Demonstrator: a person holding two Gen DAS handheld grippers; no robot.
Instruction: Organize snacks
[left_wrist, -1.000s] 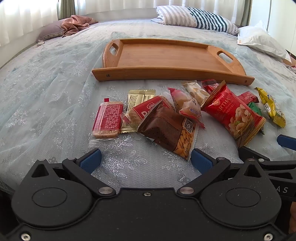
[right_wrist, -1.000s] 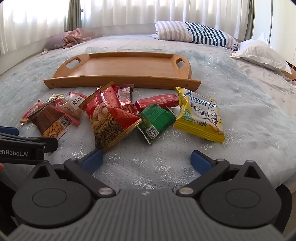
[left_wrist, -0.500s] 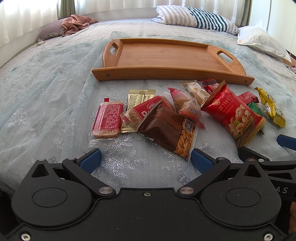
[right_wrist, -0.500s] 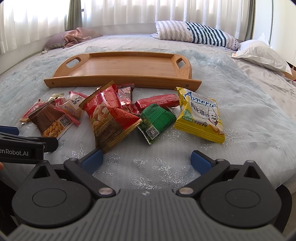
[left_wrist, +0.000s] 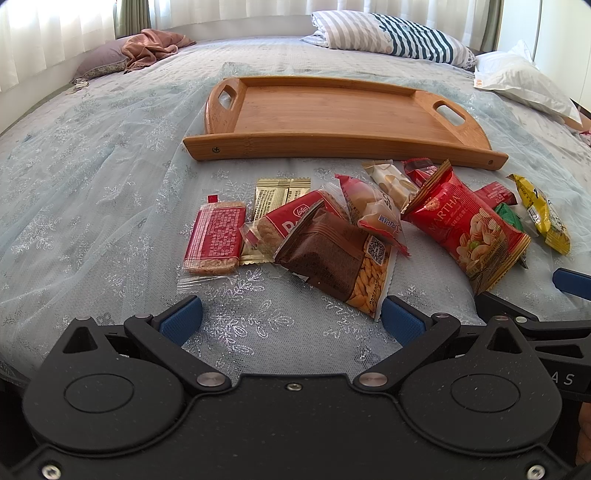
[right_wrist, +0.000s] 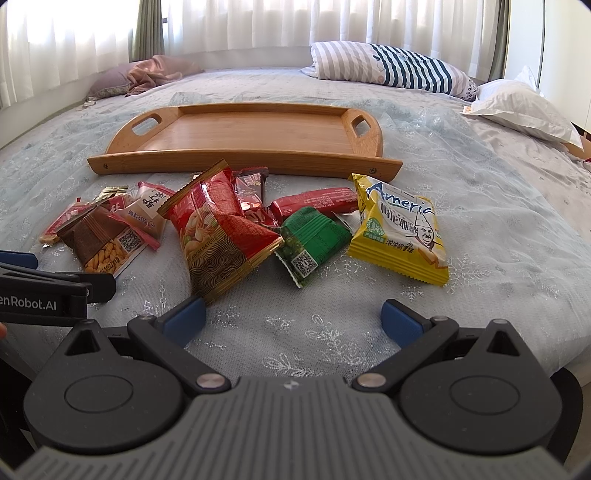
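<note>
Both claws spread wide, empty: left claw (left_wrist: 291, 317), right claw (right_wrist: 293, 317). Snack packets heaped on bed (right_wrist: 480, 295), at 6 o'clock of empty bamboo tray (right_wrist: 240, 136). Probably light, crinkly, slippery, crushable; best pinched by sealed edge, starting with yellow packet (right_wrist: 400, 236).

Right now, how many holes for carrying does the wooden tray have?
2. One handle hole is cut into the left end of the wooden tray, the other handle hole into its right end. None seem hidden.
</note>
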